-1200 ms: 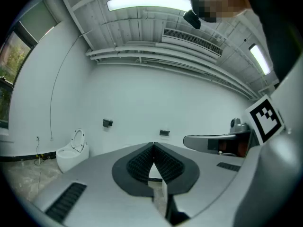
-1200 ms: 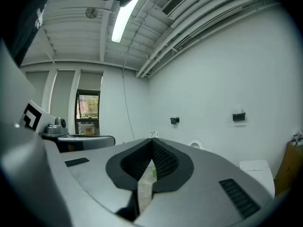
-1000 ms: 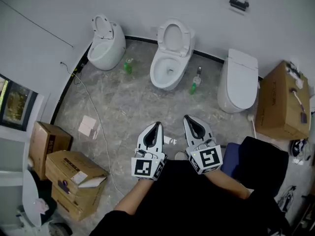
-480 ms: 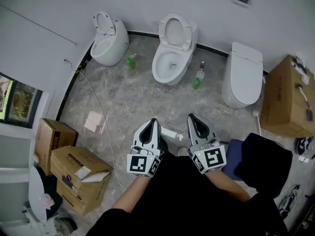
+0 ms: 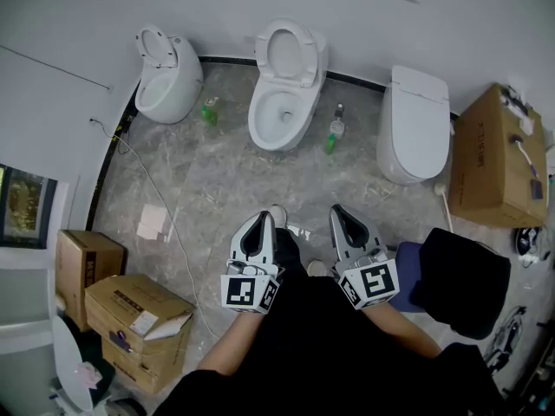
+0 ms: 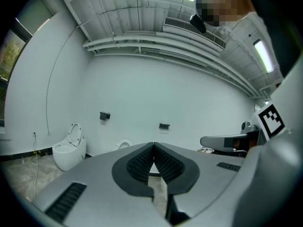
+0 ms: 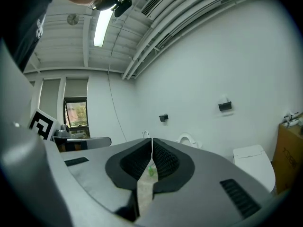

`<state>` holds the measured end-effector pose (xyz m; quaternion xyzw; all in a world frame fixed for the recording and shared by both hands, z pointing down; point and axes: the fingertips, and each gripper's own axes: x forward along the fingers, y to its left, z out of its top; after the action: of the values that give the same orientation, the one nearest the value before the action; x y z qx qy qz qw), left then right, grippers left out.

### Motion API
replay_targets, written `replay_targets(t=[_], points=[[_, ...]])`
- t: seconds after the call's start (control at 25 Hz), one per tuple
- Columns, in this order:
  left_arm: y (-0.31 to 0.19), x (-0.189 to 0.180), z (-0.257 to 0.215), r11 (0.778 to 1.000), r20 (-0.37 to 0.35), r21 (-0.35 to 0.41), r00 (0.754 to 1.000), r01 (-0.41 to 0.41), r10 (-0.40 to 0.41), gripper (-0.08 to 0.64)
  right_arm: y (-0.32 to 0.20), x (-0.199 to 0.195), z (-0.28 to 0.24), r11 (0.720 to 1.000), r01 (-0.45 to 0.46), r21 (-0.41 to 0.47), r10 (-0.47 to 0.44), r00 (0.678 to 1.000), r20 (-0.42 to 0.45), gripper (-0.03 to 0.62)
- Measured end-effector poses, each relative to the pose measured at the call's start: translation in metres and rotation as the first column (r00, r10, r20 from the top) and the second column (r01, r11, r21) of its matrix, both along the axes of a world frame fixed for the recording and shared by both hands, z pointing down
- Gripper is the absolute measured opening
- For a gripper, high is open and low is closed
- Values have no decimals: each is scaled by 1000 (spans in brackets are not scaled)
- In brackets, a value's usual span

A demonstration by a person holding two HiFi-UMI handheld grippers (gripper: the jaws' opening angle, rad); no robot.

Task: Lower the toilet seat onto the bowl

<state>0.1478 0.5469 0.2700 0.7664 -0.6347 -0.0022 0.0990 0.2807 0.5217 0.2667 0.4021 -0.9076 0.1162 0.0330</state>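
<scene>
Left claw (image 5: 262,217), right claw (image 5: 339,210): both pinched together, empty. Approach step; next, reach the middle toilet's (image 5: 276,115) raised seat (image 5: 287,48).

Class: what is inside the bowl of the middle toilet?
The raised seat leaves the bowl uncovered: white porcelain with a small dark patch at the bottom, no object visible. Its near inner wall is hidden by the rim.

Head view looks steeply down from high up at the floor (image 5: 217,172), toilets (image 5: 279,111) well ahead. Both gripper views sit low, facing the far wall (image 6: 142,93). All three share those toilets.
</scene>
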Motion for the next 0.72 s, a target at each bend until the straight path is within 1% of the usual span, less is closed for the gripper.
replay_targets(t=[0.2, 0.28, 0.4, 0.72], points=[[-51, -20, -7, 1000, -8, 12, 1000, -21, 21, 15, -51, -20, 8, 1000, -18, -25, 18, 999, -35, 32], [-77, -34, -6, 1000, -11, -5, 999, -31, 30, 15, -76, -34, 10, 999, -25, -35, 24, 999, -46, 32], [-116, -63, 0, 999, -16, -40, 1000, -26, 25, 15, -113, -61, 12, 998, -28, -51, 25, 998, -62, 32], [-207, -146, 1, 999, -21, -50, 1000, -17, 16, 15, -214, -140, 10, 998, -27, -60, 20, 994, -112, 32]])
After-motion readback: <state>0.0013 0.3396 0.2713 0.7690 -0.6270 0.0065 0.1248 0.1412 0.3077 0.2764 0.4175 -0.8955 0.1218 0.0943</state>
